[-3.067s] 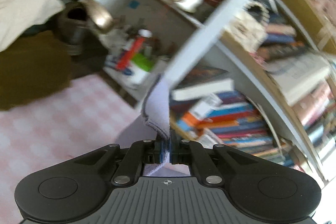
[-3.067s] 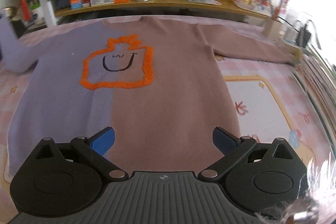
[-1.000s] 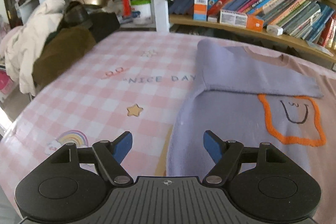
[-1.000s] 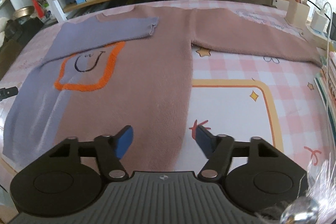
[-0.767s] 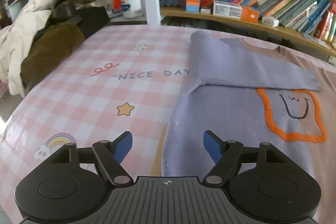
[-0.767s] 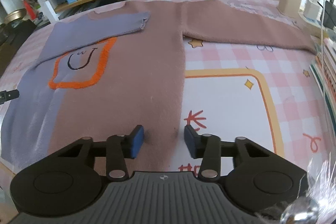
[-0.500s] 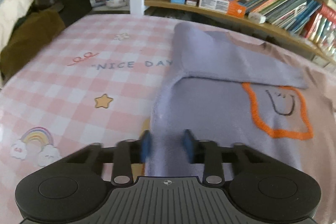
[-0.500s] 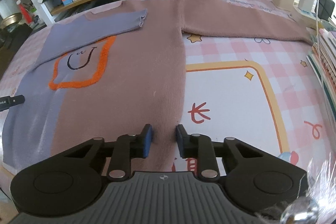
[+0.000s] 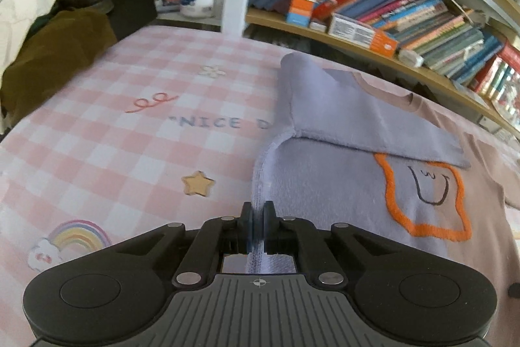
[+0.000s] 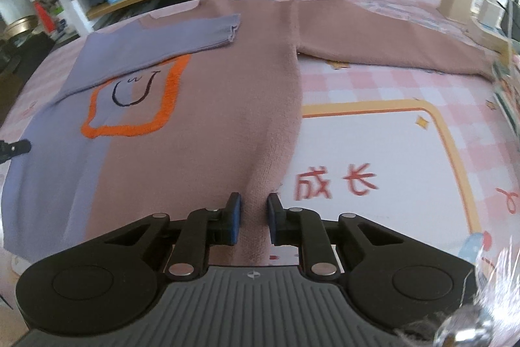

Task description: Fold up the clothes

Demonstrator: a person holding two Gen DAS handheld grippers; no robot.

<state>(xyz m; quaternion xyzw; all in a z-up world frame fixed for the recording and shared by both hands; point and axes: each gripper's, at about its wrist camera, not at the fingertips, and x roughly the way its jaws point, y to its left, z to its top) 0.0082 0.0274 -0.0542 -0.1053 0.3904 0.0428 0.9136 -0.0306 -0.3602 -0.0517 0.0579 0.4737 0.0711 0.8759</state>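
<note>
Left wrist view:
- Your left gripper (image 9: 257, 225) is clamping the lilac side seam of the sweater (image 9: 341, 184), fingers pinched together w/ the seam edge running between them.
- Sweater is lying flat on the pink checked tablecloth (image 9: 130, 135); lilac sleeve (image 9: 357, 119) is lying folded across the chest, just above the orange-outlined face patch (image 9: 425, 200).
- Bookshelf (image 9: 373, 21) is standing behind the table; a pile of clothes (image 9: 48, 31) is sitting at far left.

Right wrist view:
- Your right gripper (image 10: 253, 221) is pinching a raised ridge of the sweater's (image 10: 227, 119) mauve side edge, pads pressing the fabric from both sides w/ a narrow gap between them.
- Mauve sleeve (image 10: 390, 51) is lying stretched out to the right across the tablecloth (image 10: 373, 135).
- Lilac sleeve (image 10: 169, 38) is lying folded over the chest.
</note>
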